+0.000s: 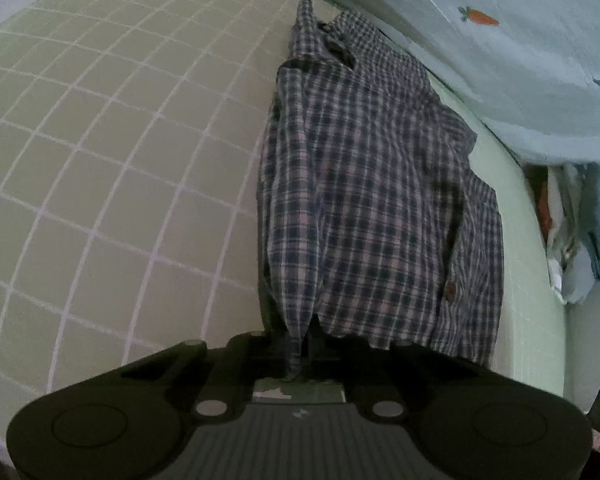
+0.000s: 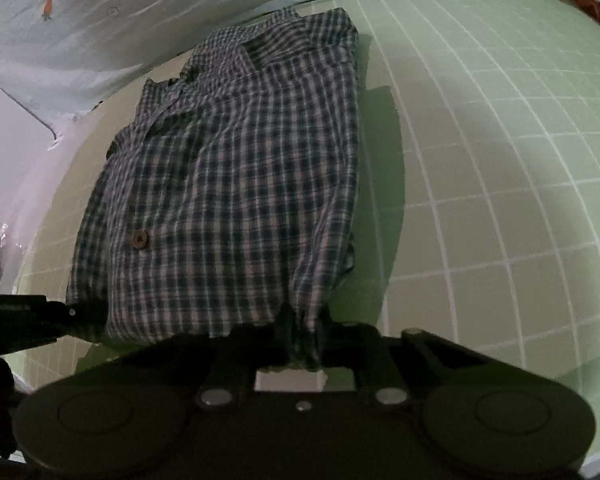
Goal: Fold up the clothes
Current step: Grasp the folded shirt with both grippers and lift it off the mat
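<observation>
Plaid shirt (image 1: 376,200), navy and pale checks, lies folded into a long narrow bundle on the green grid mat (image 1: 112,152), its collar at the far end and a brown button (image 1: 451,290) showing near the closer hem. Your left gripper (image 1: 298,354) is clamped on a pinch of the near hem at the bundle's left edge, the cloth gathered between its dark fingers. Your right gripper (image 2: 302,340) is closed on the near hem too, holding a bunched fold at the right edge, where the shirt (image 2: 236,184) throws a shadow onto the mat (image 2: 500,160). In the right wrist view the button (image 2: 140,239) sits left of centre. Beyond the collar, a pale sheet printed with small carrots (image 1: 480,17) drapes along the mat's far side.
</observation>
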